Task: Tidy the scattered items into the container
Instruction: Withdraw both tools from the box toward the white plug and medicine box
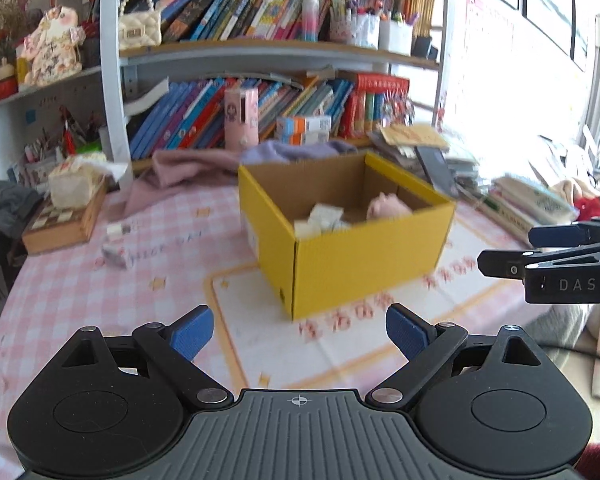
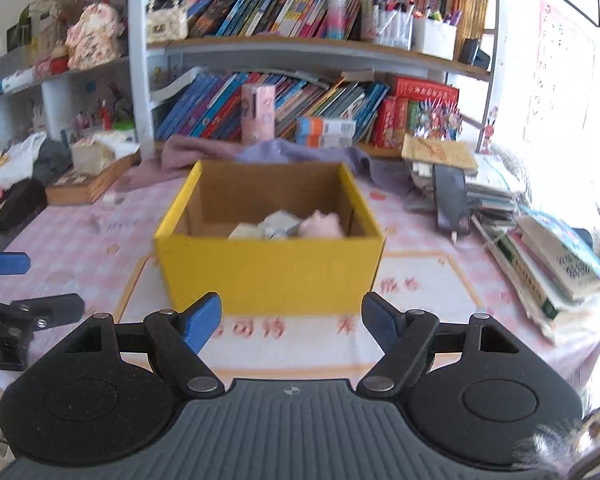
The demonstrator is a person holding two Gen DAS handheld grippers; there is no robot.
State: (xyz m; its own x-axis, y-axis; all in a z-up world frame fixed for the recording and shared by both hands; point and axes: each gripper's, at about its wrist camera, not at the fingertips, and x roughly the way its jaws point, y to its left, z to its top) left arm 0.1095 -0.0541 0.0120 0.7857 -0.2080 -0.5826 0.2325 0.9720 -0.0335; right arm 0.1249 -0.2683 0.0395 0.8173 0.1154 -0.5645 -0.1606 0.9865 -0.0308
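Two small packets [image 1: 118,246] lie loose on the pink-checked counter [image 1: 80,300], left of the yellow box [image 1: 352,264] and well apart from it. The left hand-held gripper [image 1: 298,334], pads spread and empty, is the nearer one: the packets sit ahead and to its left, the lower one lying crosswise. The right hand-held gripper [image 2: 292,320], also spread with nothing between its pads, faces the box squarely, where several items [image 2: 288,226] already rest.

The left gripper [image 1: 298,334] stands with jaws apart and empty; the yellow box [image 1: 352,256] sits just beyond them, two small packets [image 1: 118,246] off left.
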